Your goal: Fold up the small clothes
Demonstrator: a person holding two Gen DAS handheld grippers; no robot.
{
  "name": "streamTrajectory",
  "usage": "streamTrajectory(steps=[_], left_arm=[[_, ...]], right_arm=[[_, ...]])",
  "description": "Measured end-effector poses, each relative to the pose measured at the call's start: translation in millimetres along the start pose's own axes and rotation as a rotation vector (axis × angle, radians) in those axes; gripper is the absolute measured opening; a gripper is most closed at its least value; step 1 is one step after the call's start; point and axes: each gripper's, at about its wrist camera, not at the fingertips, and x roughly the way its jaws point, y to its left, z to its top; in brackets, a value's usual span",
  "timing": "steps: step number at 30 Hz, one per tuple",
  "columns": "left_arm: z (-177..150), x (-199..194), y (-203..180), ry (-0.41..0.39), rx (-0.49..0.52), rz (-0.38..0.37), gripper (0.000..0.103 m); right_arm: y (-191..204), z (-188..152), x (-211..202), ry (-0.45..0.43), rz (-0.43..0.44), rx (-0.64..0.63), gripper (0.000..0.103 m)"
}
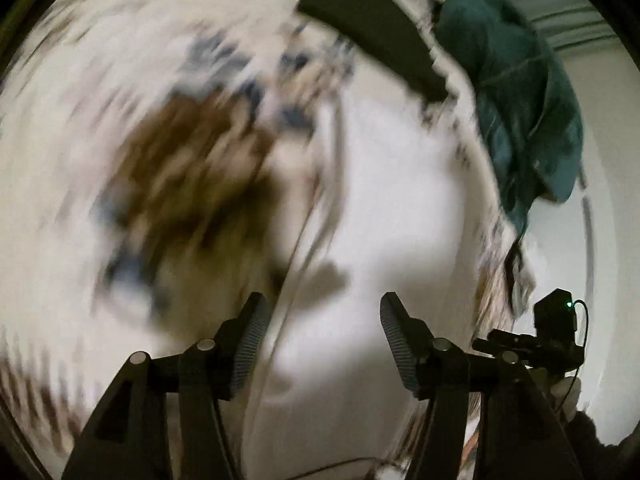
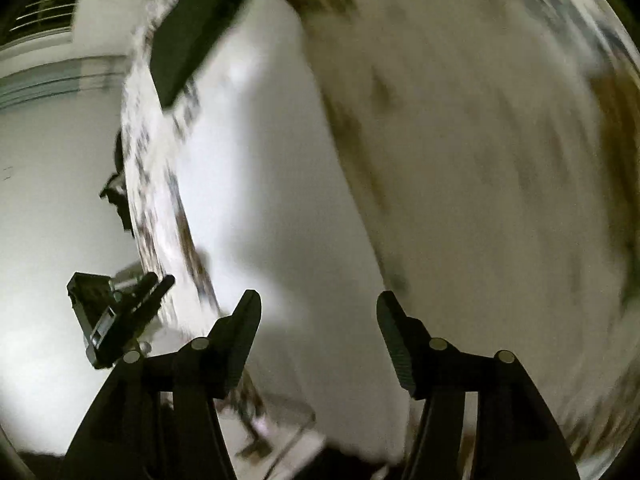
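Both views are blurred by motion. A white garment [image 1: 384, 184] lies spread on a patterned white, brown and blue cloth surface [image 1: 120, 160]. My left gripper [image 1: 322, 312] is open and empty just above the white garment. The white garment also shows in the right wrist view [image 2: 280, 184]. My right gripper [image 2: 318, 308] is open and empty over it. The other gripper shows at the right edge of the left wrist view [image 1: 552, 332] and at the left of the right wrist view [image 2: 116, 316].
A folded black item [image 1: 372, 24] lies at the far end of the surface; it also shows in the right wrist view [image 2: 196, 28]. A teal garment [image 1: 524, 96] lies heaped at the surface's right edge. White floor [image 2: 52, 208] lies beyond the edge.
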Motion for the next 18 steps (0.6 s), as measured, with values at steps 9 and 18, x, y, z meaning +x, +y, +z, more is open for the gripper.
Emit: streamTrajectory(steps=[9,18], left_arm=[[-125,55,44,0.229,-0.103,-0.053,0.057],[-150,89,32,0.239,-0.085,-0.147,0.066]], right_arm=[[-68,-121,100,0.131,-0.019,0.116,0.065],[-72,-144,157,0.070,0.177,0.140,0.067]])
